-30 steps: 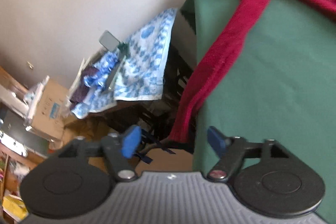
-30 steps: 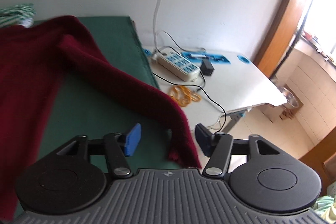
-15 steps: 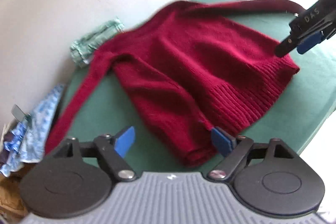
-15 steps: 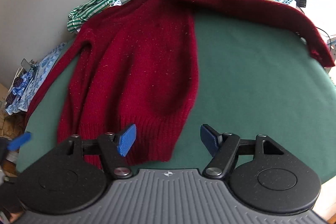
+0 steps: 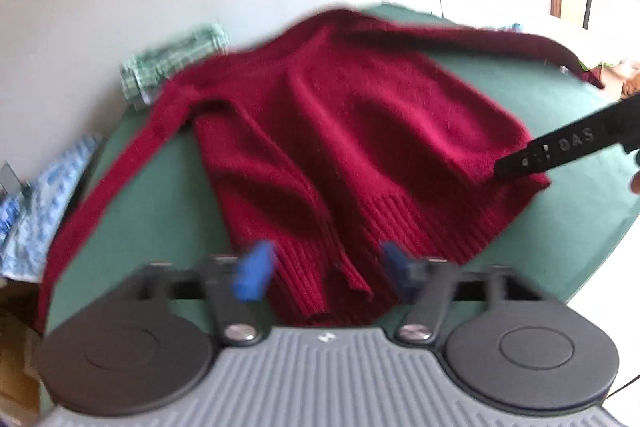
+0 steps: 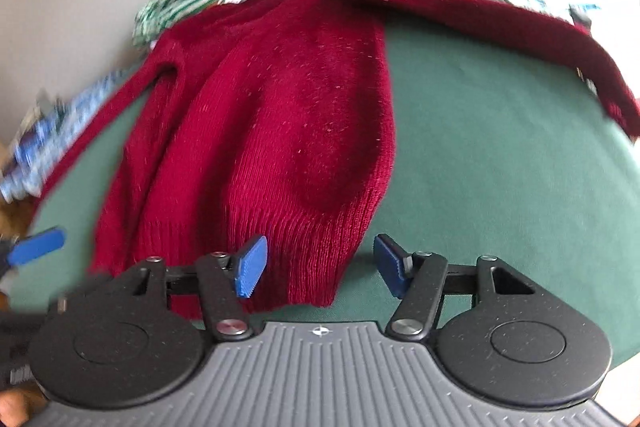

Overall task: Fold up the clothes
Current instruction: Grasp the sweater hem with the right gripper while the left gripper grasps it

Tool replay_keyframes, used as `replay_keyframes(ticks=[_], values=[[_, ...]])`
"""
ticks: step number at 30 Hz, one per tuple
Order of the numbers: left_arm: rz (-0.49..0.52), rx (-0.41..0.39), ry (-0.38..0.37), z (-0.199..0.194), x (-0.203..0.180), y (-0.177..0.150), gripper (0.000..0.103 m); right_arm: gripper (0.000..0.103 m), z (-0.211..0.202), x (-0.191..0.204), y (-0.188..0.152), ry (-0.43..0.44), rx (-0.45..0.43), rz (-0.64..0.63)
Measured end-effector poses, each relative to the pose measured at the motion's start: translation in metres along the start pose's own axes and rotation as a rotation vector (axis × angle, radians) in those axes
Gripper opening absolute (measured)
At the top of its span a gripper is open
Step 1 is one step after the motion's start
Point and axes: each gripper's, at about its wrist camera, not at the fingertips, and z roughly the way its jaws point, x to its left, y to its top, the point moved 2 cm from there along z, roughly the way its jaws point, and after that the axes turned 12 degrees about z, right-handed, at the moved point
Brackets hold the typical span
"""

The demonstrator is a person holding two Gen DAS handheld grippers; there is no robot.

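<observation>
Blue-white patterned cloth (image 5: 36, 195) hangs off the far left edge; green-striped folded garment (image 5: 172, 61) sits by the wall. Red sweater (image 5: 340, 131) lies spread on the green table cover (image 6: 500, 147), sleeves out. Left gripper (image 5: 326, 269): jaws closing, ribbed hem between the pads, not yet pinched. Right gripper (image 6: 320, 265): jaws closing, astride the hem's right corner, pads clear of cloth.

The right gripper (image 6: 318, 267) is closing its jaws over the ribbed hem corner of the red sweater (image 6: 280, 115), which is lying on the green cloth (image 6: 500, 155).
</observation>
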Motion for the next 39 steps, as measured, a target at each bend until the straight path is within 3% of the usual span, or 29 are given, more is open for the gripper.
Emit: replay_keyframes(ticks=[2,7,9,10,11,15,21,24,26,28,31,33,34,35,39], values=[[-0.033,0.036,-0.021,0.009,0.002,-0.004,0.025,0.064,-0.001,0.004,-0.005,-0.026,-0.006,-0.071],[-0.089,0.023,-0.014,0.008,0.016,-0.018,0.019,0.061,0.001,0.005,-0.009,-0.034,-0.041,-0.112],[-0.091,0.024,-0.001,0.009,0.016,-0.017,0.015,0.040,0.001,0.006,-0.010,-0.070,-0.070,-0.131],[-0.090,0.026,0.003,0.010,0.016,-0.017,0.014,0.022,0.001,0.004,-0.010,-0.066,-0.075,-0.120],[-0.087,0.028,0.012,0.010,0.016,-0.016,0.007,0.010,0.001,0.002,-0.009,-0.061,-0.080,-0.109],[-0.136,0.017,0.065,-0.007,0.041,-0.015,0.003,0.008,-0.005,-0.005,0.001,-0.021,-0.086,-0.032],[-0.324,0.008,0.095,-0.058,0.104,-0.037,0.000,0.008,-0.052,-0.002,0.013,0.084,-0.108,-0.072],[-0.420,0.058,0.113,-0.064,0.127,-0.061,0.000,0.008,-0.057,-0.009,0.009,0.063,-0.085,-0.078],[-0.461,0.112,0.122,-0.056,0.133,-0.077,0.000,0.008,-0.047,-0.018,0.003,0.041,-0.038,-0.070],[-0.483,0.116,0.096,-0.051,0.131,-0.081,0.000,0.009,-0.033,-0.023,-0.005,0.012,0.027,-0.058],[-0.446,0.080,0.073,-0.044,0.117,-0.071,0.013,0.015,-0.022,-0.031,-0.010,0.010,0.054,0.014],[-0.381,0.042,0.083,-0.036,0.104,-0.059,0.065,0.026,-0.022,-0.033,-0.007,0.033,0.051,0.061],[-0.352,0.022,0.085,-0.029,0.100,-0.054,0.073,0.041,-0.021,-0.033,-0.005,0.047,0.050,0.080],[-0.329,0.013,0.084,-0.022,0.098,-0.049,0.081,0.047,-0.020,-0.033,-0.003,0.052,0.044,0.089],[-0.288,0.030,0.064,0.008,0.097,-0.041,0.080,0.047,-0.012,-0.028,-0.001,0.039,0.030,0.070]])
